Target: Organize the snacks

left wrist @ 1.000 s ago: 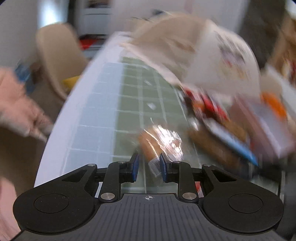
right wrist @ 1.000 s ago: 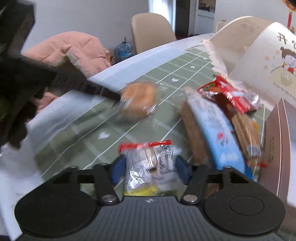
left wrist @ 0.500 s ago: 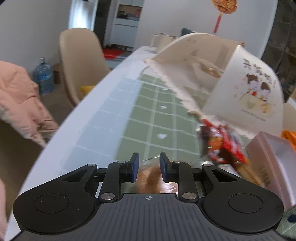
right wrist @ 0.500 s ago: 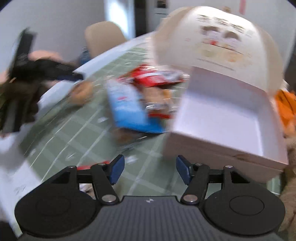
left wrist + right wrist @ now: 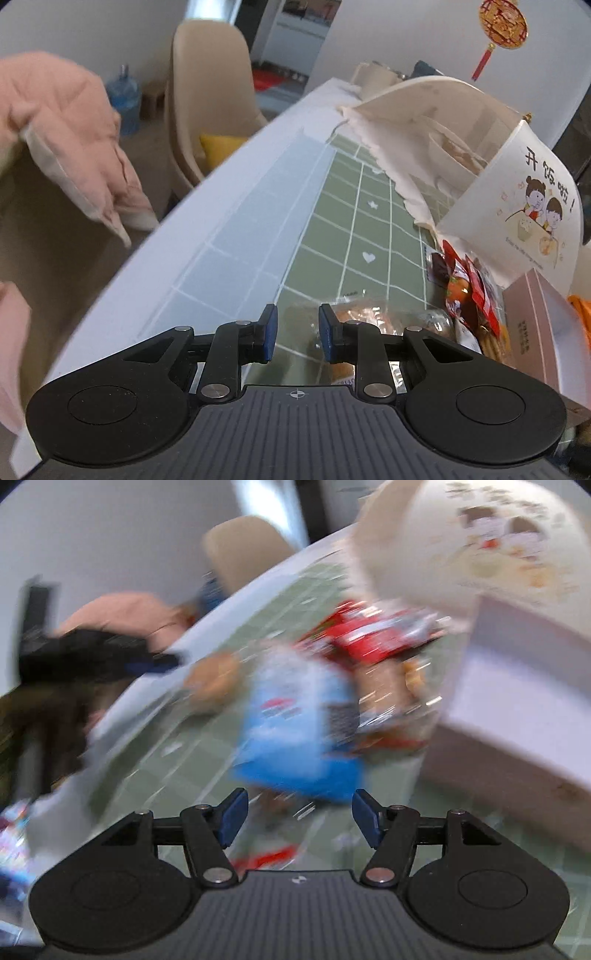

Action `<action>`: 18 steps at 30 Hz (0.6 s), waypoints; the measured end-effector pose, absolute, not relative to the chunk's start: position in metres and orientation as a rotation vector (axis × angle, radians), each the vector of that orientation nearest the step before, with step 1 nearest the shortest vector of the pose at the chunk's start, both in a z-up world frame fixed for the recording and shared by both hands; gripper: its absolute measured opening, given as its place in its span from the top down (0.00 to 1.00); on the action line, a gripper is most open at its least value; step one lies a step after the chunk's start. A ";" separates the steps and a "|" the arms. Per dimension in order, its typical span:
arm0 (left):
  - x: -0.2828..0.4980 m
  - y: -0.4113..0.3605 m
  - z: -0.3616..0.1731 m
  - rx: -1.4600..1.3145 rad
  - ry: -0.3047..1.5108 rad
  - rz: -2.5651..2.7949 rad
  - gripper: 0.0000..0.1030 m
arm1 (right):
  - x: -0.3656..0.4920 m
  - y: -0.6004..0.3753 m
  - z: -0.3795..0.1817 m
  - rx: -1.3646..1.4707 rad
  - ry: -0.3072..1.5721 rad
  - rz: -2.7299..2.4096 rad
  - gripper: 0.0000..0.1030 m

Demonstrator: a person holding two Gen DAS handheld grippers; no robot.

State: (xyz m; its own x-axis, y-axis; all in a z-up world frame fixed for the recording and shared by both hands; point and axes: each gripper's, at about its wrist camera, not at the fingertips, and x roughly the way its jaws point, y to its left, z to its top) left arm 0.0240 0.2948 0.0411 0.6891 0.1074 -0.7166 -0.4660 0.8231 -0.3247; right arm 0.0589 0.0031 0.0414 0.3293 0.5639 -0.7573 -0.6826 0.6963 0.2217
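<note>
My left gripper point(image 5: 294, 334) has its jaws a narrow gap apart, with nothing clamped between them, above the green checked tablecloth point(image 5: 332, 225). A wrapped bun point(image 5: 373, 319) lies just beyond and to the right of its right finger. Red snack packs point(image 5: 467, 291) lie further right beside a pink box point(image 5: 543, 314). My right gripper point(image 5: 299, 818) is open and empty. In its blurred view, a blue snack pack point(image 5: 295, 727), the bun point(image 5: 212, 679), red packs point(image 5: 365, 638) and the open box point(image 5: 517, 701) lie ahead. A red-edged packet point(image 5: 269, 856) lies under the fingers.
A cream paper bag with a cartoon print point(image 5: 517, 206) stands behind the snacks. A beige chair point(image 5: 207, 85) and a pink jacket point(image 5: 70, 136) are to the left of the table edge. My left gripper appears at left in the right wrist view point(image 5: 92, 657).
My right gripper has let go of the clear snack packet and swung toward the box, then back over the snacks. My left gripper pulled back from the bun and tilted up.
</note>
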 end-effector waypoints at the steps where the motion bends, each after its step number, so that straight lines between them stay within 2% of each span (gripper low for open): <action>1: 0.027 0.292 0.038 -0.510 0.751 0.317 0.73 | 0.047 0.004 0.039 -0.168 0.931 0.839 0.39; 3: 0.032 0.279 0.035 -0.444 0.759 0.265 0.75 | 0.026 0.007 0.033 -0.237 0.928 0.850 0.40; 4: 0.035 0.270 0.034 -0.392 0.765 0.235 0.75 | 0.017 0.008 0.030 -0.282 0.925 0.841 0.49; 5: 0.038 0.257 0.032 -0.311 0.778 0.186 0.76 | 0.009 0.006 0.027 -0.319 0.918 0.831 0.51; 8: 0.040 0.215 0.022 -0.068 0.846 0.030 0.78 | 0.000 -0.006 0.027 -0.315 0.907 0.808 0.52; 11: 0.025 0.186 0.022 0.110 0.821 -0.027 0.79 | 0.003 -0.023 0.027 -0.303 0.908 0.735 0.51; 15: 0.020 0.209 0.041 -0.121 0.796 0.026 0.79 | 0.008 -0.051 0.026 -0.272 0.887 0.620 0.51; 18: 0.023 0.239 0.054 -0.453 0.818 0.124 0.79 | 0.013 -0.058 0.027 -0.260 0.864 0.558 0.51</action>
